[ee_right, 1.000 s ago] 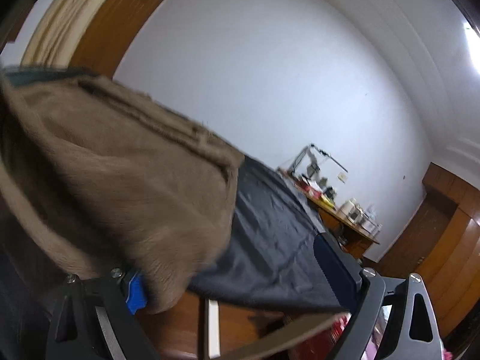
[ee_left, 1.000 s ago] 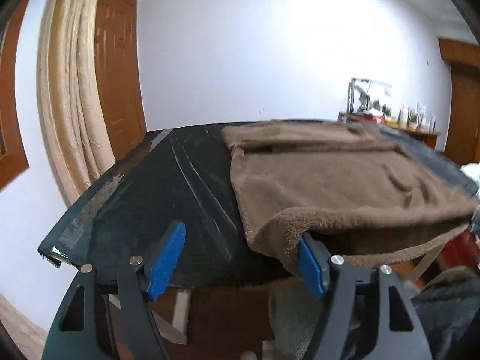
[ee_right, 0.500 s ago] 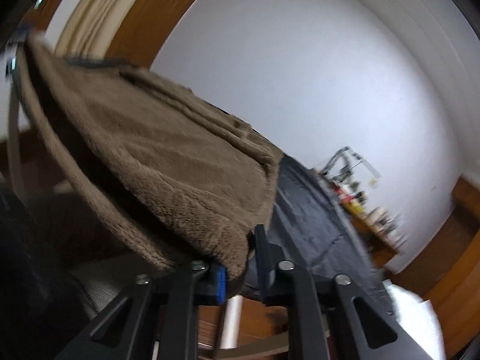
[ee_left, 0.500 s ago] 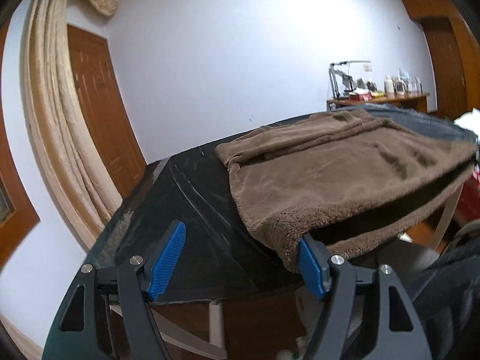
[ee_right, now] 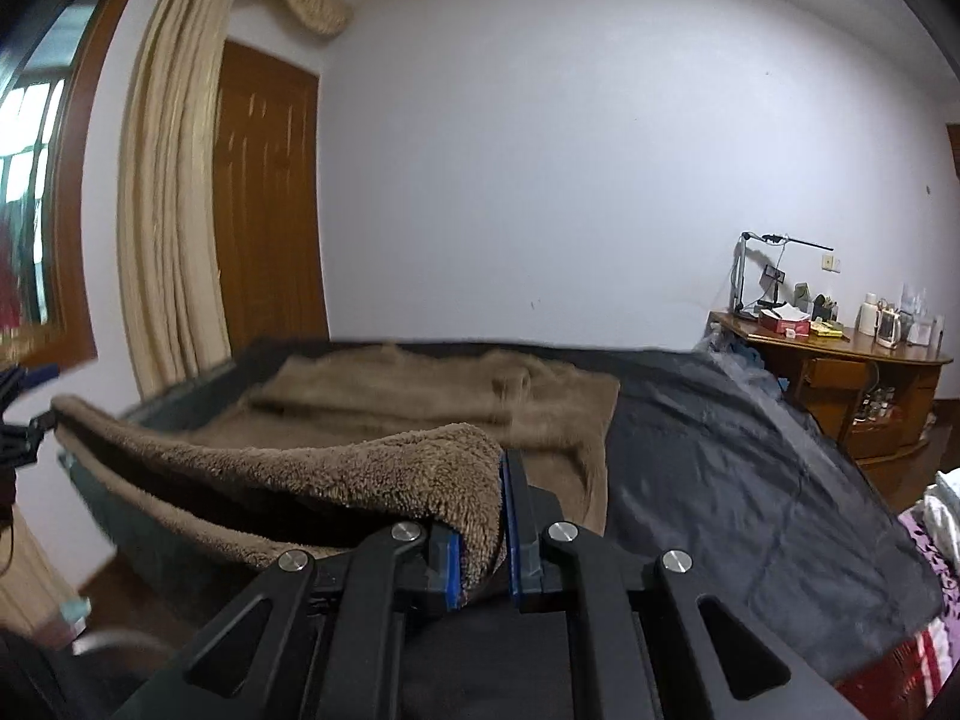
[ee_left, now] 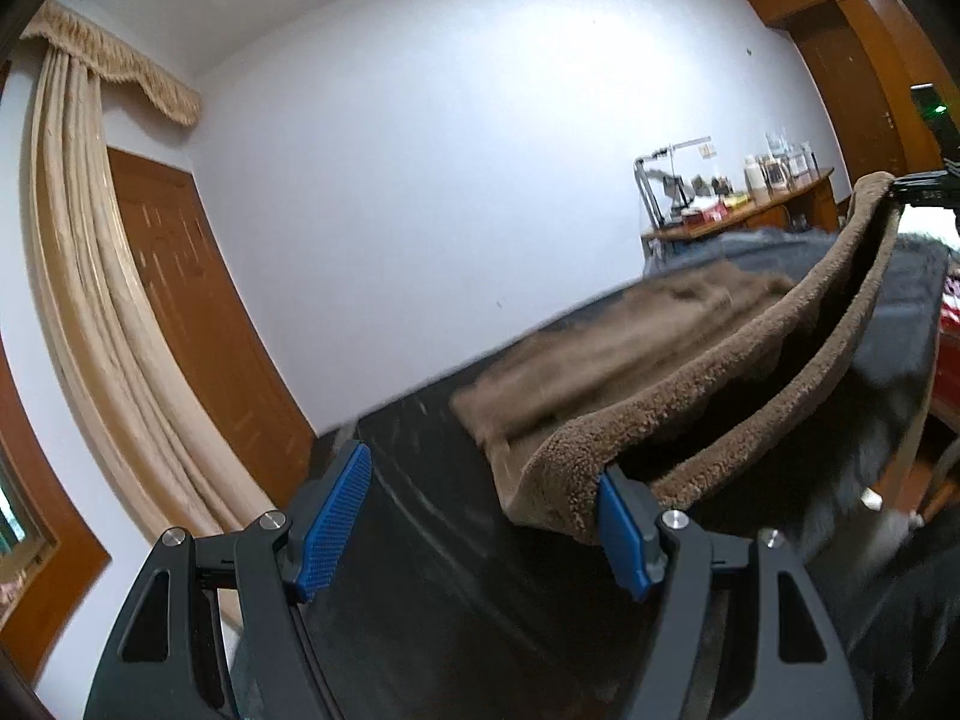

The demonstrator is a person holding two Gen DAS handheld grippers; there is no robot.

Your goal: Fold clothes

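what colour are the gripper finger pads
Blue, ribbed pads; clearest in the left wrist view.

White walls point(ee_right: 540, 150), wood door point(ee_right: 267, 204) w/ beige curtain point(ee_right: 168, 210) beside it, window point(ee_right: 27, 180) far left, cluttered wood desk point(ee_right: 840, 360) in right corner.

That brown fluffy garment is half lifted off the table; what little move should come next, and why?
Probably closing the left gripper. Its jaws stand wide apart, with the brown garment only draped against one pad, while the right gripper already pinches its corner. With both corners held, the near edge could fold over the table.
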